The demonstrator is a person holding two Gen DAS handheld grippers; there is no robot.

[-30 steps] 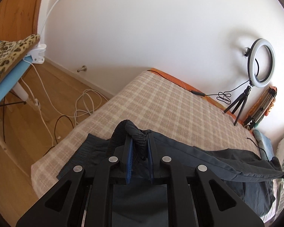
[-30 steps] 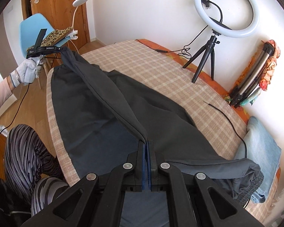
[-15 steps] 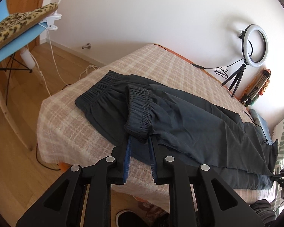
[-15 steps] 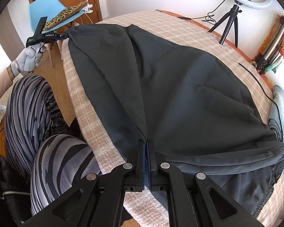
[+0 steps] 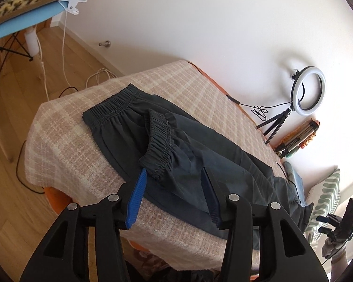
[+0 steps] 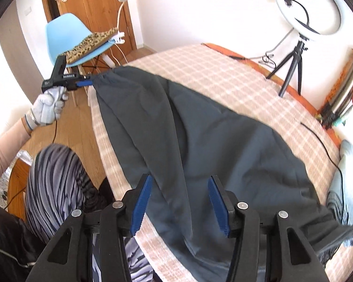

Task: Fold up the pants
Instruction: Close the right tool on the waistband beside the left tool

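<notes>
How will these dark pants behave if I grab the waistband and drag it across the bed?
The pants look thin and floppy: they lie in soft creases and would likely sag and bunch, not slide flat. The gathered waistband seems thicker, probably the firmer grip. The woven plaid bedcover may add drag.

You have laid the pants point(image 5: 183, 155) down on the bed point(image 5: 66, 145), no longer lifted. Your left gripper point(image 5: 174, 188) and right gripper point(image 6: 180, 199), clamped on the cloth a second ago, are both opening, pads off it.
</notes>
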